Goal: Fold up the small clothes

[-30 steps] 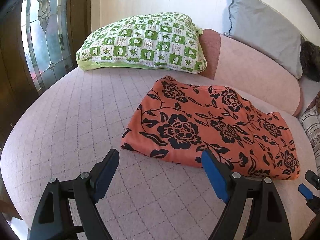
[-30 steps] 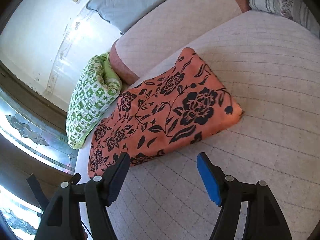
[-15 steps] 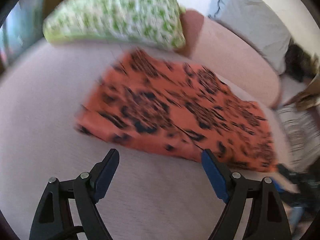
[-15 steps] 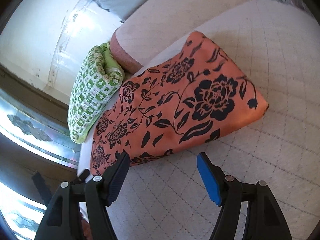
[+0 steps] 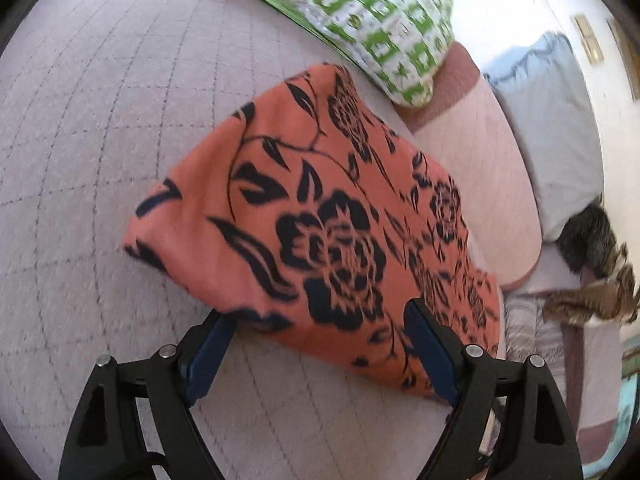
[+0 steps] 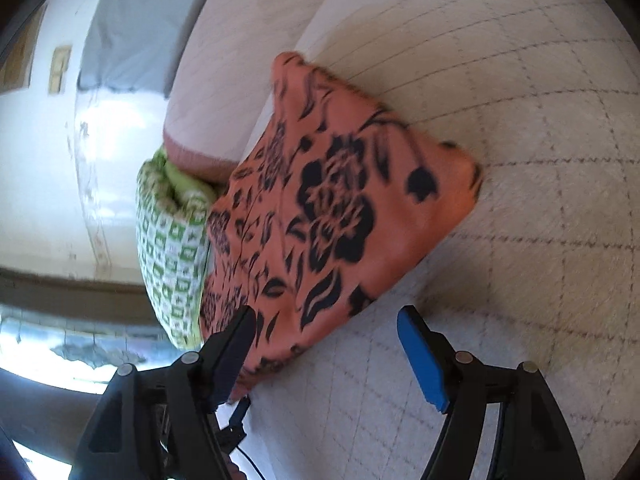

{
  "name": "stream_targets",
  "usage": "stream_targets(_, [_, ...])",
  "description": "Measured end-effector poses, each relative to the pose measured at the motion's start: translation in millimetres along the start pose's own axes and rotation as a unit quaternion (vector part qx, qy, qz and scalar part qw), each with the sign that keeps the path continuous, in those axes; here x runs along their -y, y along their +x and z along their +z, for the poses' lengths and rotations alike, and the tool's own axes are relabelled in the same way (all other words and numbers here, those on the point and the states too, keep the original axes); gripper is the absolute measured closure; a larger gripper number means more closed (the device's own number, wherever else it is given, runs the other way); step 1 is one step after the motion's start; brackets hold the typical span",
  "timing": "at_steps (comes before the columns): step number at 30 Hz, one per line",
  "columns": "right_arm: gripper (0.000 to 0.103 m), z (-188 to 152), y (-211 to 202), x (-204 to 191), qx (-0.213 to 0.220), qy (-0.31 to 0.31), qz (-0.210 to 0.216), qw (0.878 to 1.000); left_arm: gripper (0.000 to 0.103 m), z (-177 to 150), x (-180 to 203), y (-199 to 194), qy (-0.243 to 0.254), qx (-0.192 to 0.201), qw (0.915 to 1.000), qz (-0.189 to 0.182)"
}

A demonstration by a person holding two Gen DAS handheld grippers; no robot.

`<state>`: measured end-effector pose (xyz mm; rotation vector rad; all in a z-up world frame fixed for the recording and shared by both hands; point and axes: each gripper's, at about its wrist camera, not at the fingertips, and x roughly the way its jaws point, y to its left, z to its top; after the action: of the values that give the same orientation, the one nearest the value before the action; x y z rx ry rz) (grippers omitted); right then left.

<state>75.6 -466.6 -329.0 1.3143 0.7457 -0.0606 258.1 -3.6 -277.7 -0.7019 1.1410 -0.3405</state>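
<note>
The left gripper (image 5: pixel 320 344) is tilted steeply down toward the bed (image 5: pixel 100 120) with its jaws spread wide. Its near edge of the orange flowered cloth (image 5: pixel 320 220) sits in the gap between the blue pads, but neither pad presses on it, so nothing is gripped. The cloth lies folded flat on the pale quilted cover, its far end reaching toward a green checked pillow (image 5: pixel 380 12) and a grey pillow (image 5: pixel 556 128) by the wall. The right gripper (image 6: pixel 324 344) is rolled to one side and also angled downward, jaws open and just widened a little. Its dark finger overlaps the cloth's near corner while the blue pad hangs over bare cover, holding nothing.
</note>
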Motion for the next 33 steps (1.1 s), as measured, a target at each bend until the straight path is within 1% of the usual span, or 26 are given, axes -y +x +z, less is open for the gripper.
stream_targets(3, [0.027, 7.4, 0.4, 2.3, 0.015, 0.005, 0.003, 1.0, 0.017, 6.8, -4.4, 2.7, -0.023, 0.012, 0.9996, -0.014])
stream_targets(5, [0.027, 11.5, 0.8, 4.5, 0.023, 0.013, 0.01, 1.0, 0.017, 8.2, -3.5, 2.7, -0.02, 0.017, 0.9996, -0.014])
stream_targets(7, [0.027, 14.4, 2.9, 5.7, 0.027, 0.022, 0.017, 0.999, 0.017, 9.5, -2.8, 3.6, -0.023, 0.029, 0.9992, -0.017])
stream_targets(11, [0.026, 16.6, 7.9, 1.5, 0.049, 0.023, 0.026, 0.998, 0.017, 13.7, -10.2, 3.1, -0.052, 0.039, 0.9964, -0.054])
stream_targets(13, [0.026, 16.9, 14.0, -4.0, 0.061, 0.015, 0.024, 0.998, 0.022, 15.0, -12.6, 2.0, -0.06, 0.042, 0.9955, -0.06])
stream_targets(14, [0.025, 17.5, 16.8, -6.5, 0.065, 0.01, 0.022, 0.998, 0.038, 15.1, -12.8, 1.8, -0.057, 0.045, 0.9959, -0.055])
stream_targets(15, [0.025, 17.5, 20.7, -10.7, 0.07, 0.001, 0.02, 0.997, 0.067, 15.1, -13.0, 1.8, -0.049, 0.047, 0.9968, -0.043])
stream_targets(16, [0.025, 17.5, 23.5, -14.1, 0.073, -0.008, 0.019, 0.997, 0.068, 15.6, -13.0, 3.7, -0.037, 0.047, 0.9978, -0.028])
stream_targets(17, [0.026, 17.9, 27.0, -17.7, 0.075, -0.02, 0.019, 0.997, 0.068, 15.7, -13.8, 6.6, -0.033, 0.047, 0.9981, -0.025])
stream_targets(19, [0.034, 18.5, 32.9, -22.0, 0.077, -0.036, 0.005, 0.996, 0.068, 15.9, -17.4, 7.9, -0.046, 0.049, 0.9972, -0.034])
stream_targets(20, [0.046, 19.0, 34.7, -21.8, 0.078, -0.04, -0.003, 0.996, 0.064, 16.5, -18.7, 9.1, -0.053, 0.049, 0.9966, -0.04])
stream_targets(21, [0.061, 19.9, 36.4, -20.3, 0.077, -0.041, -0.008, 0.996, 0.055, 17.5, -21.1, 10.7, -0.064, 0.047, 0.9955, -0.052])
stream_targets(22, [0.066, 21.5, 38.5, -18.2, 0.076, -0.039, -0.011, 0.996, 0.05, 18.4, -22.7, 11.4, -0.07, 0.047, 0.9942, -0.065])
stream_targets(23, [0.071, 22.6, 38.8, -15.8, 0.075, -0.038, -0.01, 0.996, 0.044, 18.3, -23.2, 10.7, -0.072, 0.048, 0.9937, -0.071])
stream_targets(24, [0.071, 23.0, 39.0, -15.4, 0.075, -0.04, -0.008, 0.996, 0.039, 18.9, -20.6, 11.0, -0.071, 0.05, 0.9935, -0.073])
stream_targets(26, [0.071, 22.2, 39.1, -16.4, 0.076, -0.046, -0.009, 0.996, 0.035, 19.1, -15.2, 11.7, -0.06, 0.057, 0.9942, -0.069])
stream_targets(28, [0.068, 21.5, 38.6, -15.0, 0.079, -0.042, -0.005, 0.996, 0.035, 19.1, -9.0, 13.2, -0.043, 0.066, 0.9953, -0.057])
stream_targets(29, [0.066, 21.3, 38.9, -14.3, 0.079, -0.034, -0.005, 0.996, 0.036, 20.1, -7.0, 14.7, -0.037, 0.067, 0.9956, -0.053])
stream_targets(30, [0.058, 21.7, 39.4, -14.7, 0.078, -0.03, -0.002, 0.996, 0.05, 21.5, -6.6, 15.5, -0.033, 0.07, 0.996, -0.045])
stream_targets(31, [0.053, 22.0, 39.2, -15.9, 0.077, -0.032, 0.004, 0.996, 0.061, 22.7, -7.7, 16.2, -0.03, 0.07, 0.9965, -0.034])
stream_targets(32, [0.047, 21.3, 39.7, -20.3, 0.079, -0.043, 0.008, 0.996, 0.068, 24.1, -9.8, 17.9, -0.027, 0.066, 0.9971, -0.026])
stream_targets(33, [0.046, 20.1, 40.5, -23.5, 0.08, -0.053, 0.003, 0.995, 0.07, 24.8, -14.2, 18.8, -0.034, 0.064, 0.9967, -0.035])
